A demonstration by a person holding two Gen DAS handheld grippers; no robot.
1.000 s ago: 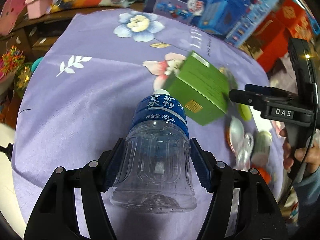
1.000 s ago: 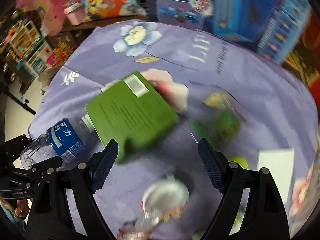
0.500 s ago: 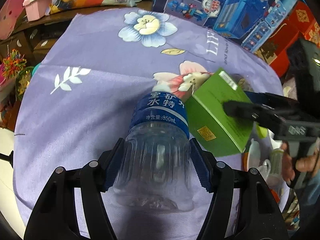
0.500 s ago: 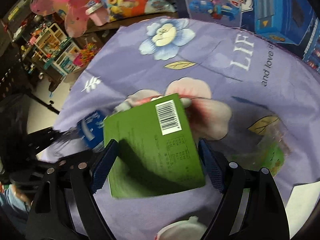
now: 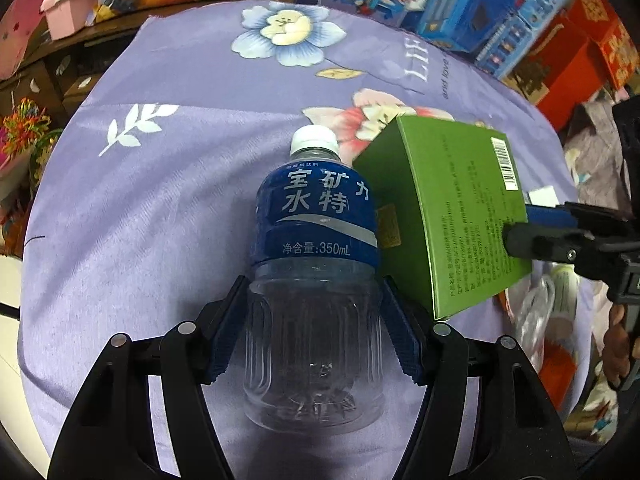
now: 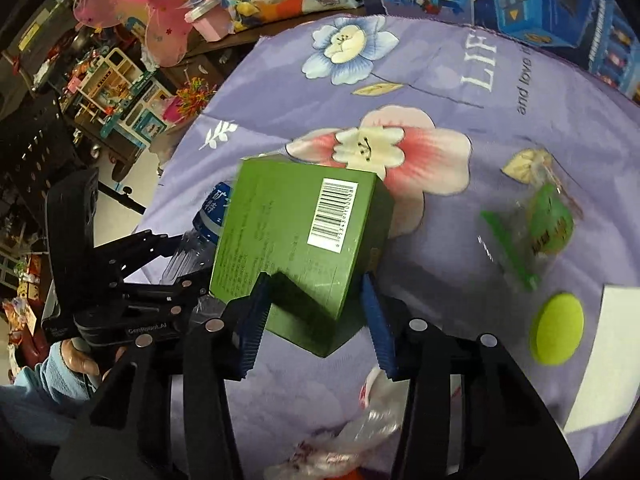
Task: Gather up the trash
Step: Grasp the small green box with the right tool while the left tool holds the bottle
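L gripper (image 5: pixel 314 336) is clamped on the water bottle (image 5: pixel 314 280), cap pointing away from me. R gripper (image 6: pixel 316 320) has just been closing w/ the green box (image 6: pixel 296 248) between its jaws; pads look pressed on its near corner. Box is tilted, long axis running away from R gripper, touching the bottle's right side over the purple-clothed table (image 5: pixel 160 200). R is the nearer one for the box.

Beyond the fingers a purple flowered cloth (image 5: pixel 168 184) covers the table. Past its far edge stand blue toy boxes (image 5: pixel 472 8); a pale floor (image 6: pixel 110 50) shows left.
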